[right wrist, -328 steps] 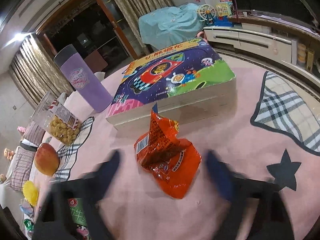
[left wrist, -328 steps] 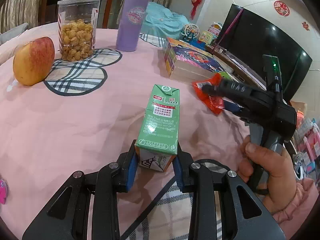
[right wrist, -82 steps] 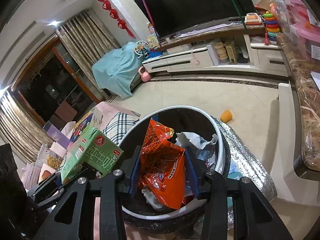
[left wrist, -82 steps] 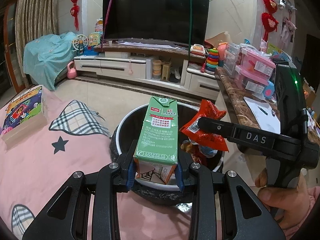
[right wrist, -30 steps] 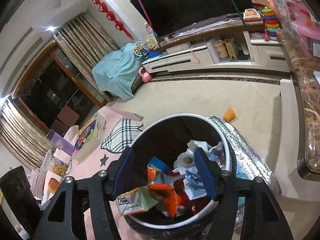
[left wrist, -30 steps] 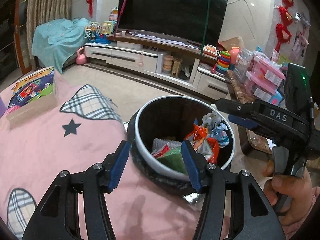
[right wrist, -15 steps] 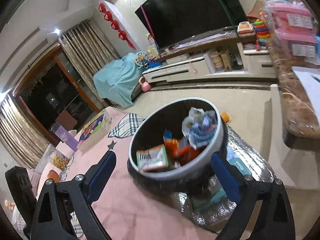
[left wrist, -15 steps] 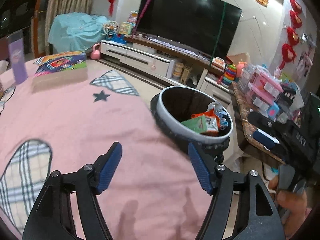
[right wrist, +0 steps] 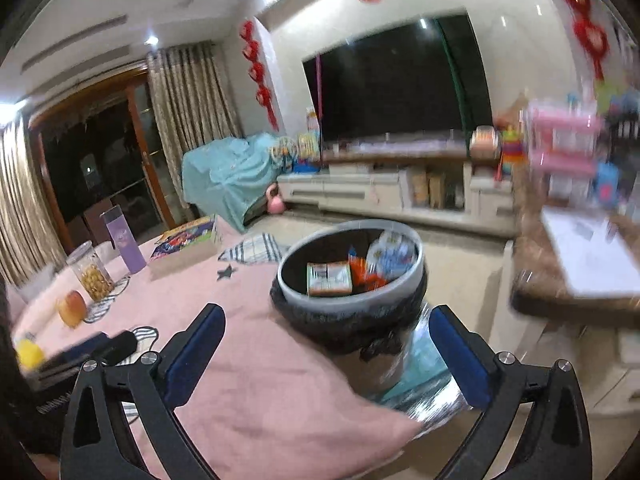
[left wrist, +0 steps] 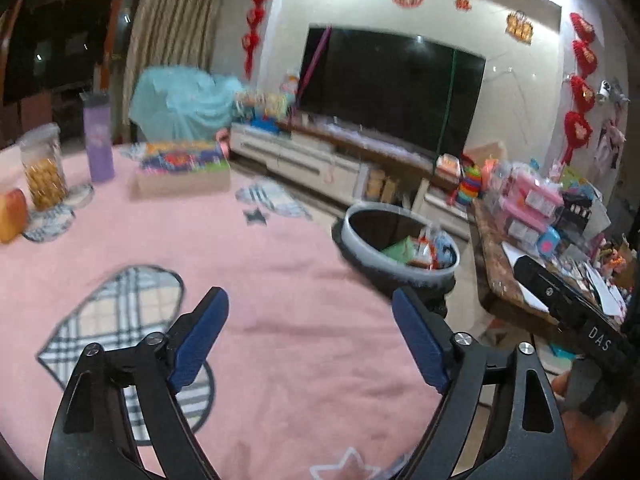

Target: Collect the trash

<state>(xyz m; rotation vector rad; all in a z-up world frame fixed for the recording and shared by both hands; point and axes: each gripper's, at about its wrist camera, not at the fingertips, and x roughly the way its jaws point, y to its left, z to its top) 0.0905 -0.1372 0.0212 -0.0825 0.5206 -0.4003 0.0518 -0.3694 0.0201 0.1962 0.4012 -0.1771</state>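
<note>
**Both claws spreading empty, trash in the bin past the table edge**

The left gripper (left wrist: 310,336) hangs over the pink tablecloth (left wrist: 280,280), its blue-padded jaws opening wide with only cloth showing between them. Ahead and to its right, the cloth's curved edge drops away, and the round trash bin (left wrist: 362,246) stands just beyond that edge on the floor side. A green carton (left wrist: 400,248) and an orange wrapper (left wrist: 426,244) lie inside the bin among other scraps.

The right gripper (right wrist: 326,346) also has its jaws opening wide, nothing between them; the bin's grey rim (right wrist: 344,302) sits directly ahead of its fingertips, close above the gap. A marble-topped counter (right wrist: 532,272) crowds in at the claw's right, leaving a narrow strip of floor between it and the bin.

Far ahead and left of the left claw stand a snack jar (left wrist: 42,168), a purple tumbler (left wrist: 98,136) and a puzzle box (left wrist: 182,168); the cloth between them and the claw lies open.
</note>
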